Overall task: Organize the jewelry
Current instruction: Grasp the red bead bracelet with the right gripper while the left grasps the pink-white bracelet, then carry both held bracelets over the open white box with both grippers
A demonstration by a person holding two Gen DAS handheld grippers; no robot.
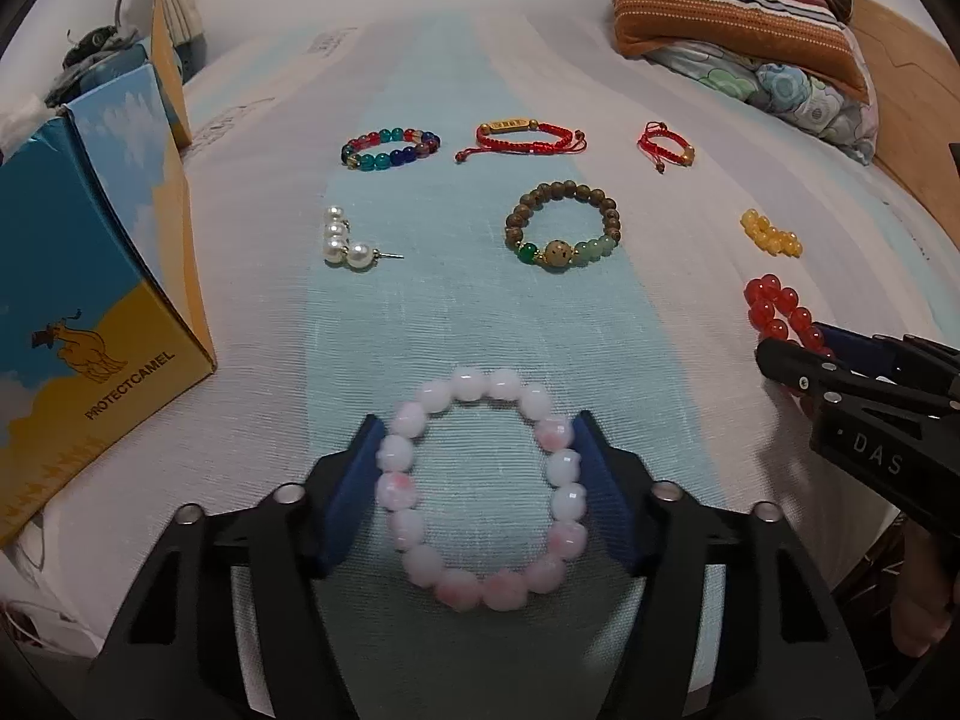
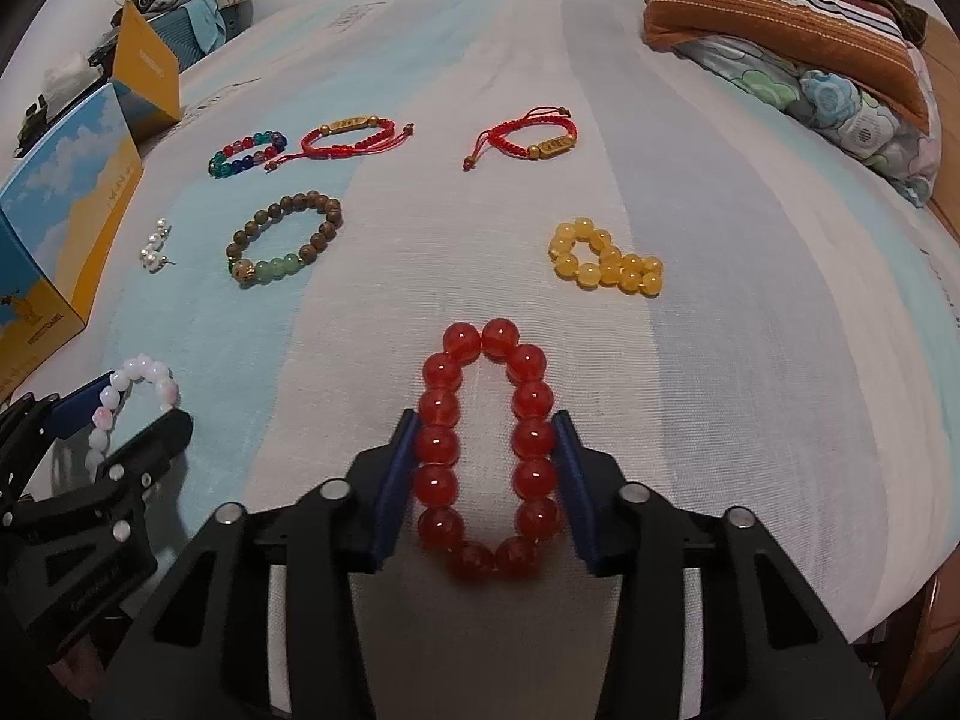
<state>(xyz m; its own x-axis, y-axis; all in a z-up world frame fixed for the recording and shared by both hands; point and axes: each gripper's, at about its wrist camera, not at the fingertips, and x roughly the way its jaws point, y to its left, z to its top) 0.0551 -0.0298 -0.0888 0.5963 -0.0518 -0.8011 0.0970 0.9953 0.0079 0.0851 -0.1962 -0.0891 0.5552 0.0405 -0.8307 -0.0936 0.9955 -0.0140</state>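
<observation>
Left wrist view: box (image 1: pixel 90 276) reads PROTECTCAMEL; left fingers (image 1: pixel 372 480) seemingly pinch pink bracelet (image 1: pixel 480 492), right fingers (image 2: pixel 399 474) red bracelet (image 2: pixel 486 444).

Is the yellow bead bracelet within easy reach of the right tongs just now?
Probably not yet: the right tongs are shut on the red bead bracelet. The yellow bead bracelet lies just beyond, unobstructed.

1. "PROTECTCAMEL", dark capitals on the yellow lower part of the blue-and-yellow box (image 1: pixel 90 324), left wrist view; a camel drawing sits above the word.
2. "DAS", pale letters on the black body of the right gripper (image 1: pixel 792 354), left wrist view; further characters cut off.
3. Gold bar charms on the red cord bracelets (image 2: pixel 348 135): marks present, unreadable.
</observation>
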